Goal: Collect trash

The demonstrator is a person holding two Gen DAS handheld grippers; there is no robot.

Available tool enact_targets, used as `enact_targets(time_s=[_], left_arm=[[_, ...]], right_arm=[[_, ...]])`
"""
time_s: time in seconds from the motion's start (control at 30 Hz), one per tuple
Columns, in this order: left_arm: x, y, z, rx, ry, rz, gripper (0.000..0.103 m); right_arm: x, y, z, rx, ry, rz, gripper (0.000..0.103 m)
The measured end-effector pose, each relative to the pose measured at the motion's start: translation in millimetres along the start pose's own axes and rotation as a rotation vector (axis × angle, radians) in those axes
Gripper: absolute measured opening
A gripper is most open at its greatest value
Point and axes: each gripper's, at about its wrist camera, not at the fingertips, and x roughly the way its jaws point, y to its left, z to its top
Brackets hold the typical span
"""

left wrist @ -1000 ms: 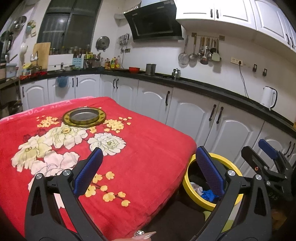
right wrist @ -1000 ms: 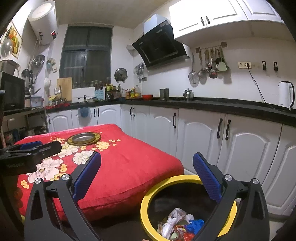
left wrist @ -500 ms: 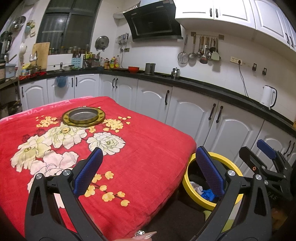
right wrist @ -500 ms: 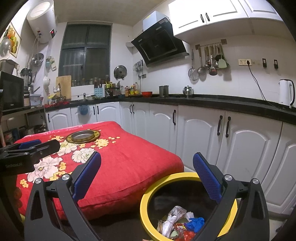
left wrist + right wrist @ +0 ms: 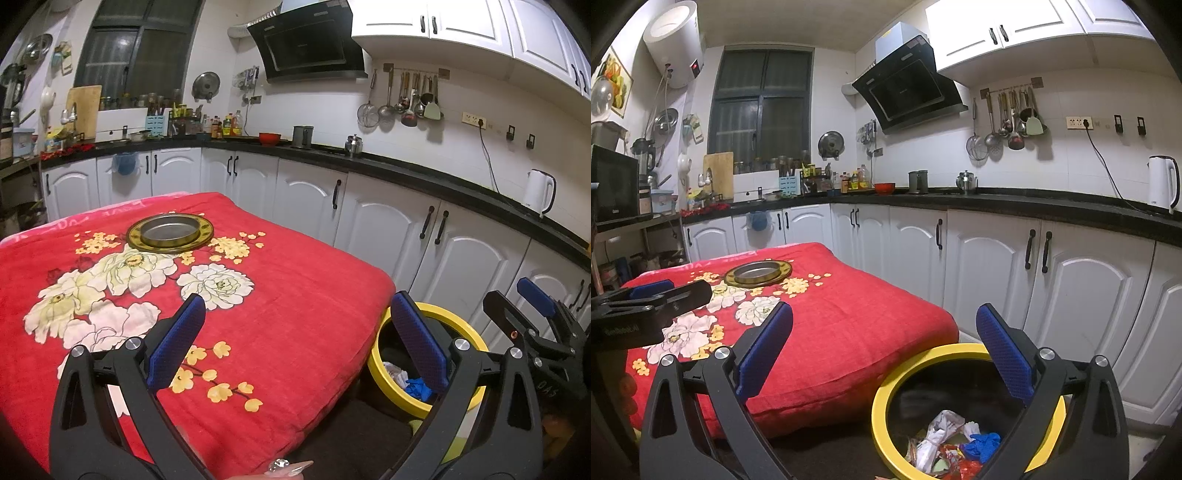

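progress: looks close to done. Crumpled paper, wrappers and a blue glove-like piece already lie in the yellow-rimmed bin; no loose trash visible on the red floral blanket in either view.
left to do: judging from these views, nothing obvious to pick. Only item on the blanket is a round metal dish near the far side, which reads as tableware, not trash. Floor beyond the bin is mostly hidden, so can't rule out leftovers there.
trash location: inside the bin, on the floor just off the blanket's right corner, in front of the white cabinets.
left tool: fingers spread wide, nothing between them; hovers over the near right part of the blanket.
right tool: fingers spread wide, empty; hangs above the bin mouth, right pad over the rim.
tabletop: fully covered by the blanket, so its hard edge isn't visible; the blanket drapes over the right and near sides in a rounded fold.
edges: blanket corner sits just beside the bin rim. Cabinet doors and their dark handles close behind the bin.
open room: wide clear span over the blanket for the left tool. Tighter on the right, with the bin between blanket and cabinets.
tool-to-tool: right tool shows at the right edge of the left view, near but apart.
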Motion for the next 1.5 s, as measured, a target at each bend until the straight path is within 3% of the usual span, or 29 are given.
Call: enact_targets(time_s=[1.27, 1.5], left_arm=[[0.8, 1.0, 0.7, 0.005, 0.013, 0.016, 0.092], [-1.5, 28.5, 13.8, -0.072, 0.016, 0.043, 0.092]], right_arm=[[0.4, 1.1, -0.8, 0.014, 0.006, 0.007, 0.097], [3.8, 23.9, 5.1, -0.018, 0.008, 0.068, 0.097]])
